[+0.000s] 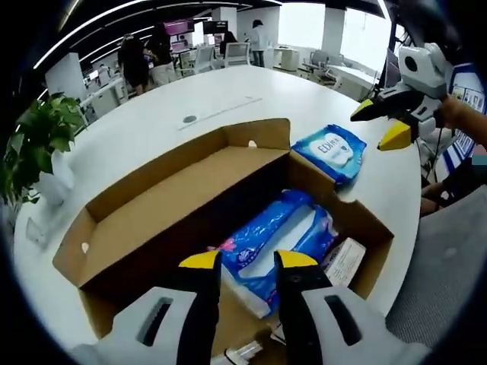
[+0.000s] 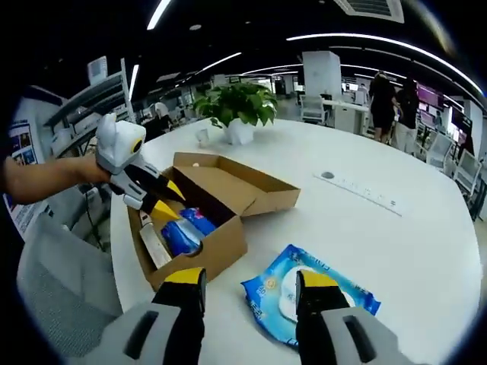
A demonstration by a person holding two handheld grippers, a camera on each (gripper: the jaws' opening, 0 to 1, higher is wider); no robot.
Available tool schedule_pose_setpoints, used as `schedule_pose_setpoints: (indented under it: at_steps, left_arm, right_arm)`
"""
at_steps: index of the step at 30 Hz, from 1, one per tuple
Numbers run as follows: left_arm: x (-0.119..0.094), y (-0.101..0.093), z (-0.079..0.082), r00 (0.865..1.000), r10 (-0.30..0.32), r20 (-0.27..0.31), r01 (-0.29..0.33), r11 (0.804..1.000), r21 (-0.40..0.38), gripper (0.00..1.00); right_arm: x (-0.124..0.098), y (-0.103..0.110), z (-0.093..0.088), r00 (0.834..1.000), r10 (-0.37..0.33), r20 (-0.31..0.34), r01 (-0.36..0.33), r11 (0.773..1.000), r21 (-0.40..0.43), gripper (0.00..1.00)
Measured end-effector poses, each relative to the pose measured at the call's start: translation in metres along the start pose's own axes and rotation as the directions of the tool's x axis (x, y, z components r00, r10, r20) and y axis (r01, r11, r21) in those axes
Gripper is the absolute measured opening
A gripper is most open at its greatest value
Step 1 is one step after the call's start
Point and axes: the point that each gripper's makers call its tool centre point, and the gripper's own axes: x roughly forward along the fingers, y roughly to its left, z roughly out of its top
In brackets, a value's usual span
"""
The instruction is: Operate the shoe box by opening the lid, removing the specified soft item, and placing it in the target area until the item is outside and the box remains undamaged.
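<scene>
The cardboard shoe box stands open on the white table, its lid folded back. Inside lies a blue soft pack beside a white leaflet. My left gripper hangs open just over that pack, with the jaws apart on either side of it. A second blue wipes pack lies flat on the table outside the box. My right gripper is open and holds nothing, hovering above the table near that outer pack.
A potted plant stands on the table beyond the box. A cable port sits mid-table. The table edge runs close to the box, with a grey chair beside it. People stand at the far desks.
</scene>
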Motion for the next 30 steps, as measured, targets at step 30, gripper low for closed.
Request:
schedule_pose_setpoints:
  at_steps: [30]
  left_arm:
    - [0.021, 0.007, -0.003, 1.0, -0.03, 0.004, 0.029, 0.987, 0.155, 0.0]
  right_arm:
    - [0.065, 0.06, 0.038, 0.991, 0.133, -0.033, -0.136, 0.981, -0.137, 0.39]
